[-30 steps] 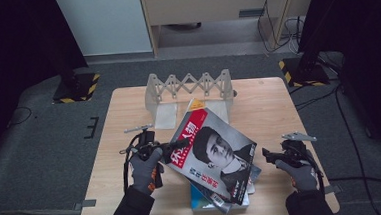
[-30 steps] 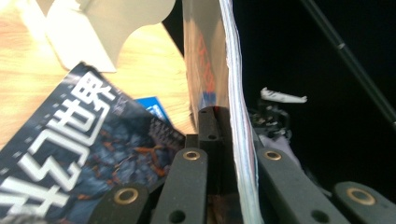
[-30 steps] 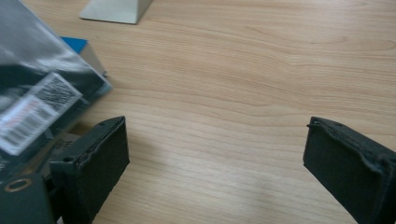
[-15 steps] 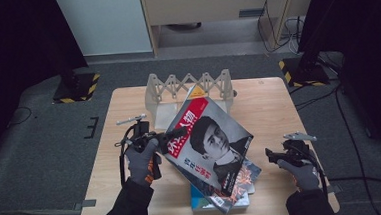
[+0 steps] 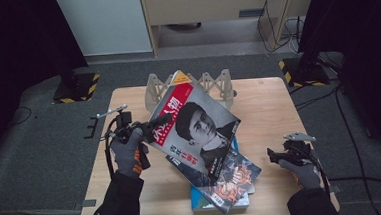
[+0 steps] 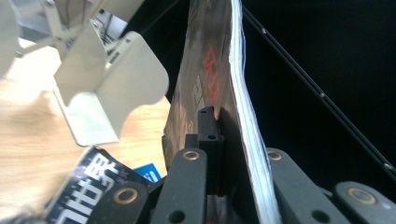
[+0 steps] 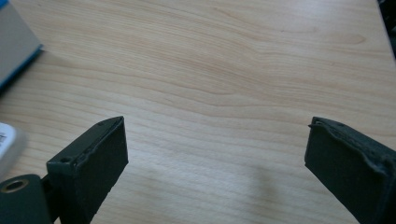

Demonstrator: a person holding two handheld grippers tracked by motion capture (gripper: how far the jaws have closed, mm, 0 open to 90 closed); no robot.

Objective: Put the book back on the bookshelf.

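A magazine (image 5: 194, 127) with a face on a red and black cover is tilted up off the table, its top corner near the rack. My left gripper (image 5: 162, 122) is shut on the magazine's left edge; in the left gripper view the page edges (image 6: 245, 107) run up between the jaws. Below the lifted magazine a stack of other magazines (image 5: 230, 180) lies flat on the wooden table (image 5: 258, 103). My right gripper (image 5: 274, 155) rests low at the table's right, open, with bare wood between its fingertips (image 7: 100, 154).
A pale wooden zigzag rack (image 5: 212, 83) stands at the table's far edge; its dividers (image 6: 112, 79) loom close in the left gripper view. A corner of a blue-edged book (image 7: 16, 44) lies left of the right gripper. Dark floor and cables surround the table.
My left gripper has lifted the magazine up and toward the rack, tilting it steeper off the stack. The right gripper has stayed where it was.
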